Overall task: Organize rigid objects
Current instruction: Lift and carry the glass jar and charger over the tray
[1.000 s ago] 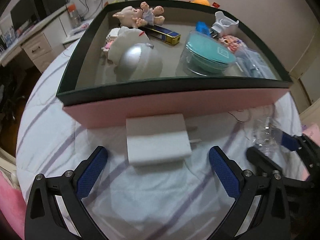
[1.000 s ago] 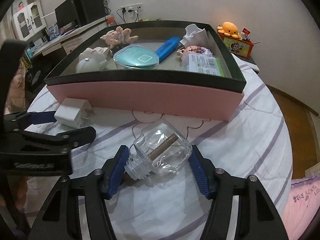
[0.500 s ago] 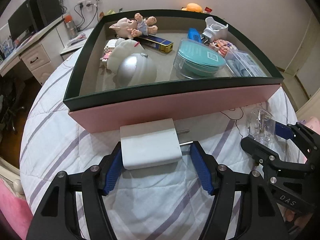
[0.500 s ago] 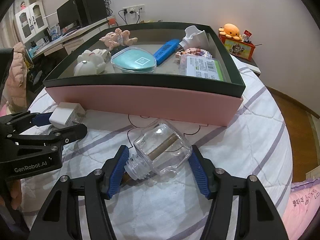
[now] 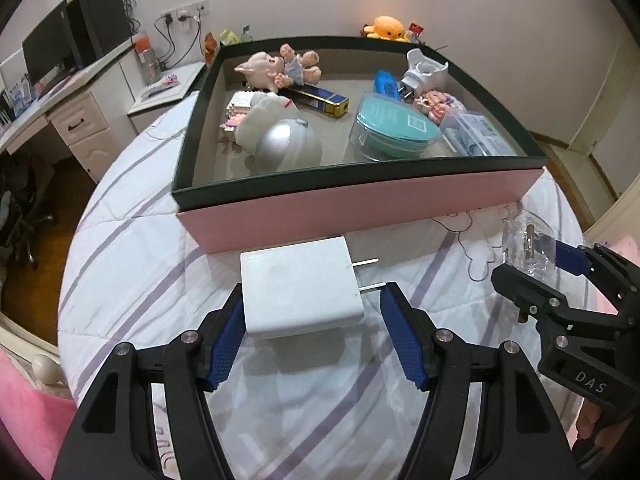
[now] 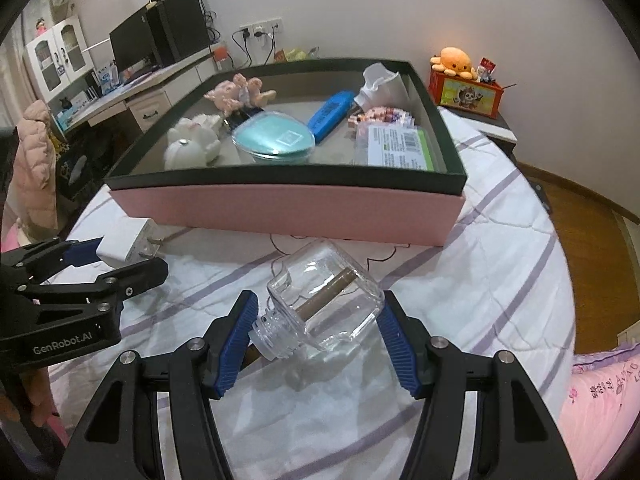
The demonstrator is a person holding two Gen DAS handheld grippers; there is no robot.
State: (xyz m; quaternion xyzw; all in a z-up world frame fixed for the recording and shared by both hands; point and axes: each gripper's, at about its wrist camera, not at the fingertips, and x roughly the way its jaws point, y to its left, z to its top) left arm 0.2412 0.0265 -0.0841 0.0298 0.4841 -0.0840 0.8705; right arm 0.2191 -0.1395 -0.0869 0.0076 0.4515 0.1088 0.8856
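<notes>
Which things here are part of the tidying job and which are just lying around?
Job: white charger in left gripper; glass bottle in right gripper; pink box.
Lying about: orange plush toy, monitor, desk.

A white quilted bedspread point(image 6: 500, 280) crossed by pale purple stripes covers the bed. Against the far wall, an orange plush octopus point(image 6: 454, 60) sits atop a small red printed box point(image 6: 466, 94). To the left, a dark monitor point(image 6: 134, 42) and black speakers point(image 6: 176, 20) stand on a white bench point(image 5: 76, 92) with drawers, beneath a wall socket strip point(image 6: 260, 26) trailing black cables. A white glass-fronted cabinet point(image 6: 58, 56) occupies the corner. Wooden flooring point(image 6: 592, 216) shows at right, and a pink patterned cloth point(image 6: 600, 396) lies at the bed's edge.
</notes>
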